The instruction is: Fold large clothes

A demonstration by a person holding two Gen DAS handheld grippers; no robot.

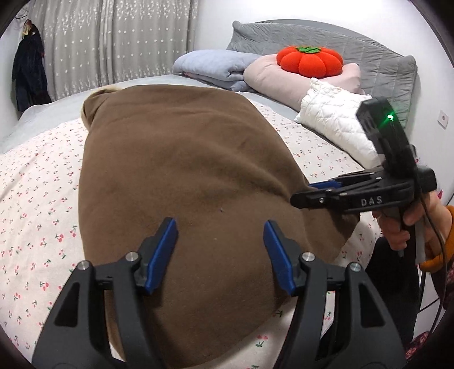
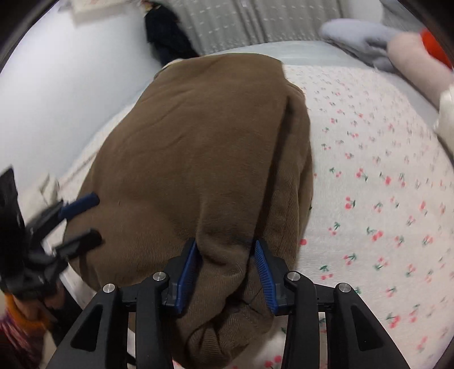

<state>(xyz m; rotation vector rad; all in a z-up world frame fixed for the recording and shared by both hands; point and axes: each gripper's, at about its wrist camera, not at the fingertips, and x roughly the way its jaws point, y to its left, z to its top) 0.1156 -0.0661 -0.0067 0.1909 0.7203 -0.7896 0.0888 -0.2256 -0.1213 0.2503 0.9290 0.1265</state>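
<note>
Left gripper [image 1: 220, 232] released, jaws apart over the near end of the brown garment [image 1: 181, 176] — nothing between them. Right gripper [image 2: 225, 255] has a bunched brown fold between its blue pads; pressing or loose, cannot tell. Garment lies folded on the cherry-print bed sheet [image 1: 34, 204]. Farther back — pillows [image 1: 332, 119], orange pumpkin cushion [image 1: 309, 61].

Both cameras ride the handheld grippers, looking down along their fingers at close range. The left wrist view faces across the brown garment [image 1: 181, 176] toward the pillows [image 1: 300, 76]; the right wrist view faces the curtain [image 2: 241, 25]. Both share the garment and cherry-print bed [image 2: 369, 176]
</note>
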